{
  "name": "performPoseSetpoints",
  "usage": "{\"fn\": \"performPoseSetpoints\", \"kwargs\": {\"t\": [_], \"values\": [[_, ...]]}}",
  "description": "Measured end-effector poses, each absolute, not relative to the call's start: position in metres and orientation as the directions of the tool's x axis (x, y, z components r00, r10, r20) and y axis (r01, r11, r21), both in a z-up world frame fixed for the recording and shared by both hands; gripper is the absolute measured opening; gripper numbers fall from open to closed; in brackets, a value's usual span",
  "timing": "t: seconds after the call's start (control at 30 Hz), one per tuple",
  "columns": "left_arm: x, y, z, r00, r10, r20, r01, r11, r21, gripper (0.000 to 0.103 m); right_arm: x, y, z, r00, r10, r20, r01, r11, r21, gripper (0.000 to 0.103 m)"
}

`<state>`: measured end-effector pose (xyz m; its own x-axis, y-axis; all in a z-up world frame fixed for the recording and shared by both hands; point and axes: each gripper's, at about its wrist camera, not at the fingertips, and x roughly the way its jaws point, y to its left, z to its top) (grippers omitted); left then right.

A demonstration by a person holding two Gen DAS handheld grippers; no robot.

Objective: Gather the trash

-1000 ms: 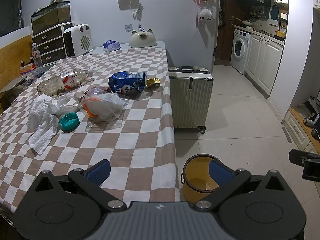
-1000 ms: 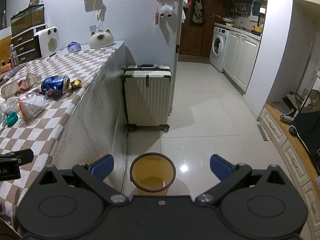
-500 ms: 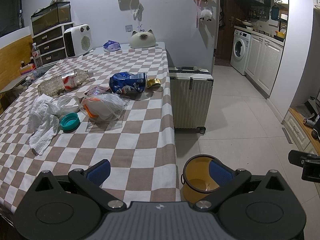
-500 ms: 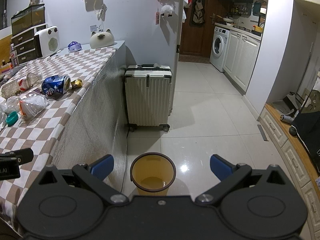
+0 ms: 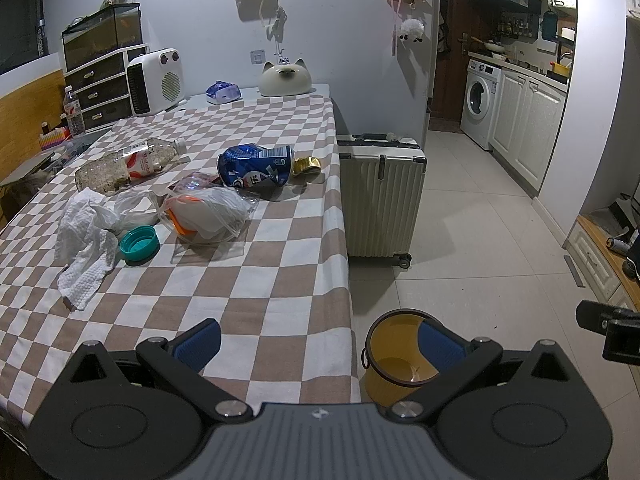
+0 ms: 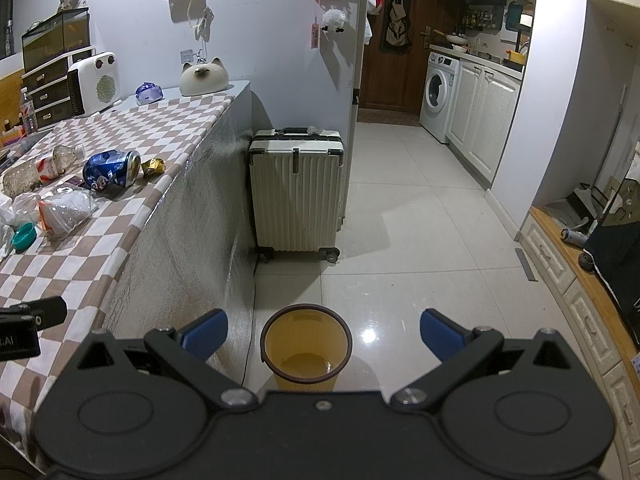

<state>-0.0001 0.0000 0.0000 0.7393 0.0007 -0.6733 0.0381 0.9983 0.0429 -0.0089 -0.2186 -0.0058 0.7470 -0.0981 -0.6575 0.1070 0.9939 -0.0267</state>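
Trash lies on the checkered table (image 5: 248, 304): a crushed blue can (image 5: 256, 166), a gold wrapper (image 5: 306, 166), a clear plastic bottle (image 5: 128, 166), a plastic bag (image 5: 208, 216), a teal lid (image 5: 139, 243) and crumpled white tissue (image 5: 84, 240). A yellow bin (image 6: 306, 346) stands on the floor beside the table. My left gripper (image 5: 320, 340) is open over the table's near corner, well short of the trash. My right gripper (image 6: 324, 330) hangs open above the bin, empty. The can (image 6: 112, 168) and bag (image 6: 66, 210) show at left in the right wrist view.
A white suitcase (image 5: 380, 200) stands against the table's far end. A heater (image 5: 156, 80), a cat-shaped ornament (image 5: 285, 78) and drawers (image 5: 102, 88) sit at the back. Tiled floor (image 6: 420, 240) runs to a washing machine (image 6: 440, 92) and cabinets.
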Motion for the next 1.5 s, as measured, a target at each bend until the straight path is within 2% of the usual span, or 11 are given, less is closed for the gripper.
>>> {"fn": "performPoseSetpoints", "kwargs": {"t": [1.27,1.5], "values": [[0.002,-0.002,-0.002,0.733,-0.018,-0.68,0.048,0.999,0.025,0.103,-0.008,-0.219,-0.008,0.74,-0.095,-0.665,0.106,0.994,-0.024,0.103],[0.004,0.015,0.0,0.768,0.045,-0.639,-0.042,0.999,0.02,0.103,-0.008,-0.222,-0.008,0.752,-0.075,-0.655,0.103,0.995,0.004,0.103]]}}
